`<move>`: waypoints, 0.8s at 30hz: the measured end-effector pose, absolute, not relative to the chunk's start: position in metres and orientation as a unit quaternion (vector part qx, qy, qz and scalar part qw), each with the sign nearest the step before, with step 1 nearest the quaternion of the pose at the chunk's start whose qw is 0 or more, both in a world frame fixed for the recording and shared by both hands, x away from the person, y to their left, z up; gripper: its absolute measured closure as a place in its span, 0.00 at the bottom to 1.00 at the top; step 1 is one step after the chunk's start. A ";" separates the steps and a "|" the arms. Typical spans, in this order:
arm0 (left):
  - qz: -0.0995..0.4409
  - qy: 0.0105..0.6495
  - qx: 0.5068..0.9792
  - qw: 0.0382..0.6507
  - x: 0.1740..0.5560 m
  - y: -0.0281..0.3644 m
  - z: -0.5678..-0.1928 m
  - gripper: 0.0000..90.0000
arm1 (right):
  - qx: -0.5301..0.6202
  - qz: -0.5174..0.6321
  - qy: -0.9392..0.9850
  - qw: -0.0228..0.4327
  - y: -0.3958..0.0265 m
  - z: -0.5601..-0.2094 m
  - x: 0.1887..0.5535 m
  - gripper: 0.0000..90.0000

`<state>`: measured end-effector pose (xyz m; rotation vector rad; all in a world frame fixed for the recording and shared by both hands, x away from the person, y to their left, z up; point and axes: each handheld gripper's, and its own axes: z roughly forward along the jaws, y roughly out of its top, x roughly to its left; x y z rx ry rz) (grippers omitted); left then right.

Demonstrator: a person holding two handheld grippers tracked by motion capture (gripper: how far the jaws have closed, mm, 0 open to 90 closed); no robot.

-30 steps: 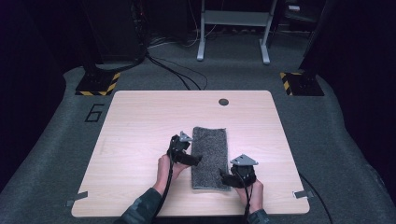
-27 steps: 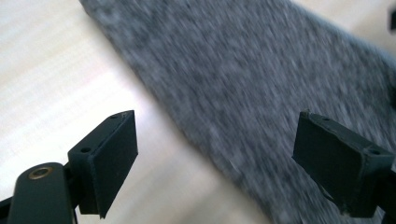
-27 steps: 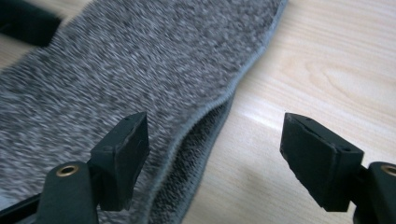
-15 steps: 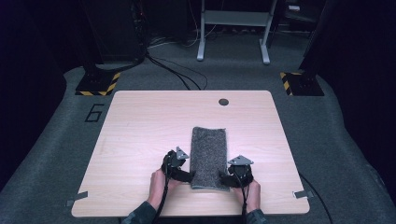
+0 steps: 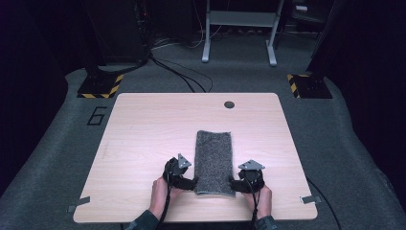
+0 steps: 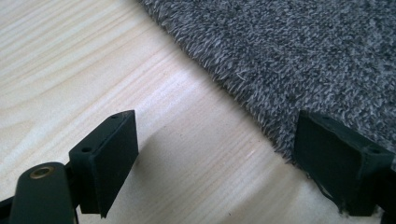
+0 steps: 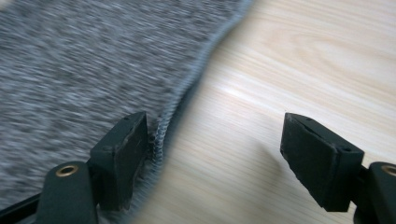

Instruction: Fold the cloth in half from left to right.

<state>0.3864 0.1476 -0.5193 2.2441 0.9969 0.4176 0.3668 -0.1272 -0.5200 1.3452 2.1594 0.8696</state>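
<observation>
Grey towel, folded into a long strip, lies flat on the wooden table, a bit right of centre, its long side running away from the person and its near end not far from the table's near edge. Fuzzy knit pile, one layer visibly stacked on another at the near end.

Both forearms come in from the bottom of the high view, roughly side by side, hands low over the tabletop, one on each side of the towel's near end.

Left hand wraps the left gripper, which is angled inward toward the towel's left near corner. In the left gripper view its jaws stand wide apart: one pad over bare wood, the other at the towel's edge, seemingly resting on or just over the pile. Nothing clamped between them.

Right hand holds the right gripper, pointed inward at the towel's right near corner. In the right gripper view the jaws are spread apart too: one pad sits against the towel's hemmed edge, the other over bare wood well clear of the cloth. No pinch on the fabric.

Grey three-cornered plates on top of both grippers face up. Cables trail back along the wrists toward the person.

Small dark round hole in the table near the far edge, well apart from the towel.
</observation>
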 end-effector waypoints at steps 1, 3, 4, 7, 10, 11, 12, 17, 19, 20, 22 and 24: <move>0.159 0.381 0.853 0.319 0.385 0.148 -0.520 0.16 | 0.491 0.310 0.781 0.230 -0.129 -0.520 0.366 0.26; 0.160 0.381 0.852 0.320 0.384 0.148 -0.520 0.16 | 0.494 0.314 0.780 0.222 -0.130 -0.520 0.367 0.26; 0.160 0.379 0.854 0.320 0.383 0.149 -0.520 0.16 | 0.498 0.314 0.778 0.219 -0.129 -0.521 0.367 0.26; 0.164 0.382 0.852 0.318 0.379 0.152 -0.520 0.16 | 0.491 0.315 0.782 0.220 -0.125 -0.521 0.367 0.27; 0.159 0.384 0.851 0.320 0.375 0.157 -0.520 0.16 | 0.483 0.316 0.786 0.220 -0.121 -0.521 0.367 0.28; 0.159 0.385 0.851 0.320 0.375 0.160 -0.520 0.16 | 0.485 0.316 0.786 0.218 -0.119 -0.521 0.366 0.28; 0.162 0.390 0.847 0.324 0.373 0.161 -0.521 0.16 | 0.482 0.317 0.787 0.218 -0.118 -0.521 0.365 0.28; 0.156 0.393 0.848 0.319 0.368 0.172 -0.520 0.16 | 0.473 0.322 0.793 0.211 -0.109 -0.521 0.362 0.28; 0.158 0.395 0.846 0.321 0.366 0.177 -0.521 0.16 | 0.472 0.325 0.792 0.208 -0.106 -0.522 0.360 0.28; 0.157 0.399 0.844 0.323 0.365 0.179 -0.521 0.16 | 0.469 0.326 0.795 0.203 -0.105 -0.522 0.359 0.28; 0.159 0.396 0.845 0.323 0.364 0.182 -0.521 0.16 | 0.467 0.328 0.796 0.200 -0.103 -0.522 0.357 0.28; 0.150 0.393 0.847 0.325 0.363 0.184 -0.521 0.16 | 0.463 0.328 0.799 0.198 -0.102 -0.522 0.356 0.27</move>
